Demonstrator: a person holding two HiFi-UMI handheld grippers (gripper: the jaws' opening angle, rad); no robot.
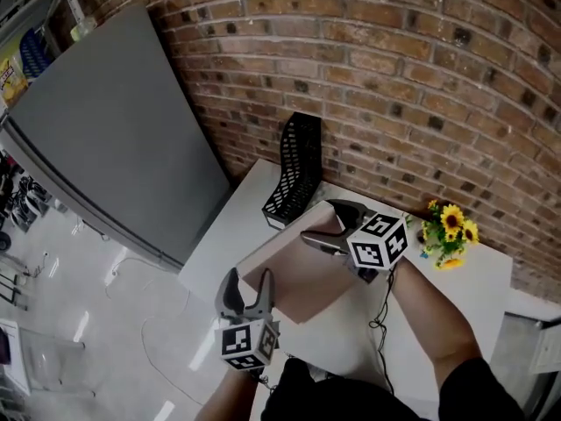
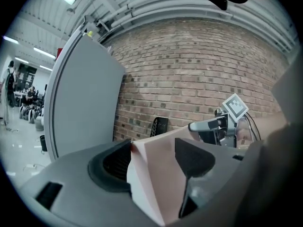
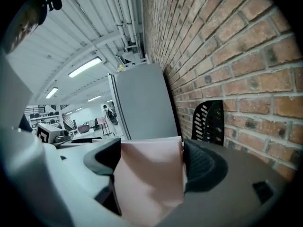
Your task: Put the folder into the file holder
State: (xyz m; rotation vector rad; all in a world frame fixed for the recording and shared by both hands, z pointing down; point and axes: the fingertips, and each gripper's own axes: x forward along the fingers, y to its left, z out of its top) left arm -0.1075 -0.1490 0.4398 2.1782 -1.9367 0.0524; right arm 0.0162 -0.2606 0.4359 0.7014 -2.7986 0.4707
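Observation:
Both grippers hold a pale pink folder (image 1: 294, 274) above the white table (image 1: 473, 296). My left gripper (image 1: 249, 281) is shut on its near corner, and the folder (image 2: 156, 183) fills the gap between the jaws. My right gripper (image 1: 317, 222) is shut on the far edge, where the folder (image 3: 149, 178) sits between its pads. The black mesh file holder (image 1: 294, 178) stands upright at the table's back left corner against the brick wall, just beyond the folder. It also shows as the file holder (image 2: 159, 126) and the file holder (image 3: 208, 122).
A bunch of yellow sunflowers (image 1: 449, 233) stands at the back right of the table. A large grey panel (image 1: 114, 139) leans beside the table on the left. The brick wall (image 1: 421, 86) runs right behind the table. A black cable (image 1: 383, 310) lies on the table.

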